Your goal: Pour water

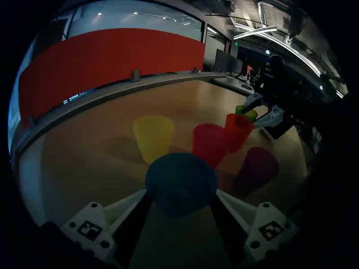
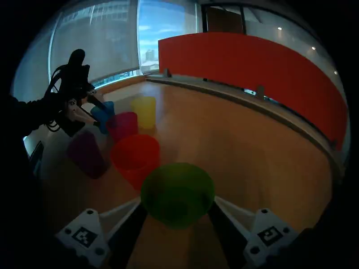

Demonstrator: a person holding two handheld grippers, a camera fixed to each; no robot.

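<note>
Now my right gripper [image 2: 177, 204] is clamped on the green cup [image 2: 177, 190], held just beside the red cup [image 2: 134, 157] so I can tip water into it, I judge, while my left gripper [image 1: 181, 193] grips the blue cup [image 1: 181, 179] farther from the red cup, waiting clear.

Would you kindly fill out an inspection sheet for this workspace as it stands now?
Surface: light wooden tabletop, smooth.
Job's things: translucent blue plastic cup and translucent green plastic cup are each held in jaws. The red plastic cup, pink plastic cup, yellow plastic cup and purple plastic cup stand upright on the table. Water levels cannot be told.
Clutter: nothing seen.
Grippers: left gripper shut on the blue cup; right gripper shut on the green cup.
Cables: dark cables loop beside the left gripper.
Surroundings: red partition wall, large windows, ceiling strip lights.
</note>
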